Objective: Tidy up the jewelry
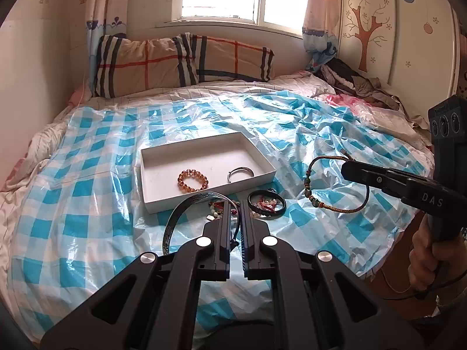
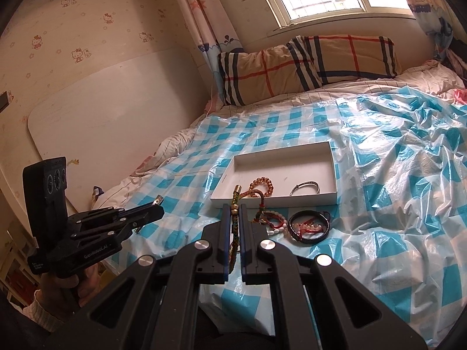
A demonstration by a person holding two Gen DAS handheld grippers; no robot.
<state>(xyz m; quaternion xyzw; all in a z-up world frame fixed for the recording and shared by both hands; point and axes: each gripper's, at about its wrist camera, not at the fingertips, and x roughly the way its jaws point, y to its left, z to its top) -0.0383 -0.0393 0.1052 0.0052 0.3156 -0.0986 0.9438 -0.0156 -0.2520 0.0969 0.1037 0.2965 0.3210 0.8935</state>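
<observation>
While both tongs (image 1: 235,213) (image 2: 233,213) pinch bracelets (image 1: 189,204) (image 2: 235,204), the box (image 1: 204,145) lies beyond.

We see the tray (image 1: 151,172) on the sheet (image 1: 87,204) over the bed (image 1: 35,140), before the pillow (image 1: 181,61). In it, the beaded bracelet (image 1: 193,180) lies left of the bangle (image 1: 241,173). More jewelry (image 1: 267,204) lies on the sheet just before the tray.

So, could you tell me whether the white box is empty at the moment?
Not empty: the white box holds an amber bead bracelet and a silver bangle.
</observation>
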